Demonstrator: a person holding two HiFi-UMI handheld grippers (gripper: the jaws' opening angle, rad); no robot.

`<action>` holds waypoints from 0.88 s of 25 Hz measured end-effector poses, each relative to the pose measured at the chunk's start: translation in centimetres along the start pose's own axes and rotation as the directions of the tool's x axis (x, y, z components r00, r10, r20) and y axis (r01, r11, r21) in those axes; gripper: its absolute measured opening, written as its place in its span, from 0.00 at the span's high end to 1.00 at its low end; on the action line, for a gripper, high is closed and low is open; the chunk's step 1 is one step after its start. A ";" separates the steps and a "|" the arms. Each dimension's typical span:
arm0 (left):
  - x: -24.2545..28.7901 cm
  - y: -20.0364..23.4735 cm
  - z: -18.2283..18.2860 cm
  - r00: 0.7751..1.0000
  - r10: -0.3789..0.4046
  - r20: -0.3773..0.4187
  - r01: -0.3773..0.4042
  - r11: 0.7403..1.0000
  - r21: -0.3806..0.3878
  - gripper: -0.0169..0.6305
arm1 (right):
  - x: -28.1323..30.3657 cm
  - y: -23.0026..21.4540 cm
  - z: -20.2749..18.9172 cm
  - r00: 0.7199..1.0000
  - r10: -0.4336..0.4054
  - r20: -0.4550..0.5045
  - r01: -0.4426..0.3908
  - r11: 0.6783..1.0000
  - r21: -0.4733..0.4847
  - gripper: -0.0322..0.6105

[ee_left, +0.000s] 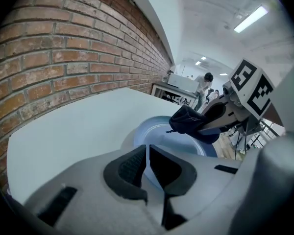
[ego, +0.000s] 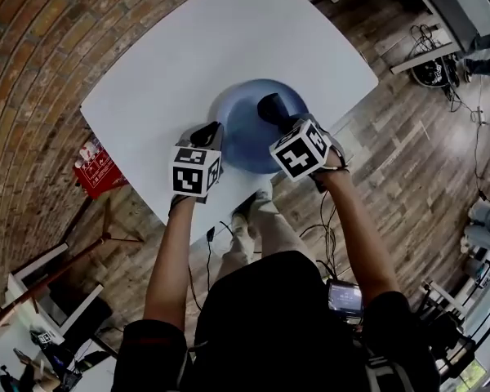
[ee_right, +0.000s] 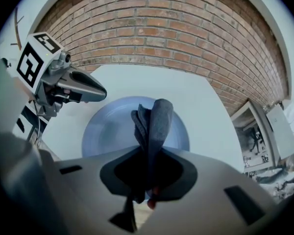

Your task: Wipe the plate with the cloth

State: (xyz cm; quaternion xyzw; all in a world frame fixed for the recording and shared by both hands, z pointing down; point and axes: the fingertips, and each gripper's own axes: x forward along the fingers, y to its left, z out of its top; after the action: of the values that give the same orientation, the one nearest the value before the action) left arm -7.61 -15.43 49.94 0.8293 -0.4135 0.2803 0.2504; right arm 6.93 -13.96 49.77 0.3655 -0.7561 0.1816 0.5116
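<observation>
The plate [ego: 245, 137] lies on the counter [ego: 229, 39] near its 6 o'clock edge. The left tool [ee_left: 147, 155] is pressed onto the plate's rim at 9 o'clock. The right tool [ee_right: 149, 165] pinches the bunched cloth [ee_right: 154, 124] over the plate's 1 o'clock part.

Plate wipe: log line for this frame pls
left claw: shut on plate rim | right claw: shut on cloth | cloth: bunched, over plate centre, contact unclear | plate: on table
</observation>
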 end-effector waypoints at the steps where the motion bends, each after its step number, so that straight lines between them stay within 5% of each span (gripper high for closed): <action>1: -0.4 -0.5 0.3 1.000 -0.004 0.006 0.004 1.000 0.002 0.92 | -0.5 0.0 0.0 1.000 -0.004 0.009 0.004 1.000 0.007 0.86; 16: -8.4 -6.0 2.8 0.993 -0.047 0.104 0.040 0.997 0.061 0.93 | -7.7 3.7 0.0 0.990 -0.068 0.127 0.056 0.994 0.092 0.86; 22: -12.2 -7.5 3.2 0.987 -0.055 0.152 0.040 0.994 0.097 0.94 | -11.5 6.6 0.9 0.969 -0.075 0.236 0.025 0.978 0.209 0.86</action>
State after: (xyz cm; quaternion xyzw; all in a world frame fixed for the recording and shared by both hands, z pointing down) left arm -6.69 -6.81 38.03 0.8690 -0.3980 0.2285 0.1851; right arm 3.92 -5.93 39.62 0.4544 -0.7808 0.1994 0.3797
